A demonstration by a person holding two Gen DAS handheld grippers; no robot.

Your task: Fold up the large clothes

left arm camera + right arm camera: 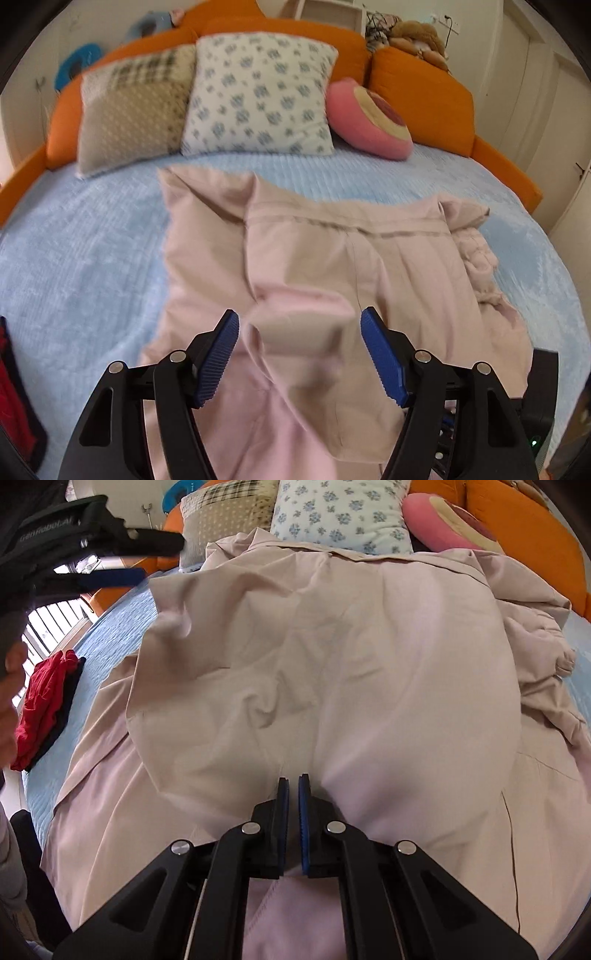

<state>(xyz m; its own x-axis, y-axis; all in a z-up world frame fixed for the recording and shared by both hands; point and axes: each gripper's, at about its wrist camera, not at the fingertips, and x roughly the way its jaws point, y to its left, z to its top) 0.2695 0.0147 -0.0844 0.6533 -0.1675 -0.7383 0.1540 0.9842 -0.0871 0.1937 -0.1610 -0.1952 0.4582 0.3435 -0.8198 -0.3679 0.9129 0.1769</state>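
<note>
**Pale pink cloth spread over the blue bed**

Quilted light-blue bedspread [74, 258] covers a wide bed with an orange padded headboard [424, 92]. In the middle of it lies the large pale pink-beige garment [332, 258], partly folded: one layer is turned over the other, a stitched seam runs across its far part, and a bunched-up portion sits crumpled at its right edge.

Against the headboard lean a beige checked pillow [133, 110], a white pillow with blue flower print [258, 92] and a round pink cushion [369, 118]. A red and dark folded cloth [48, 705] rests near the left edge of the bed, well apart from the garment.

The left gripper [299, 354] hangs above the near part of the garment, its blue-padded fingers [218, 362] spread wide with nothing clamped between them. The right gripper [293, 812] has its fingers nearly together, pinching a fold of the pink garment at its near edge.
</note>
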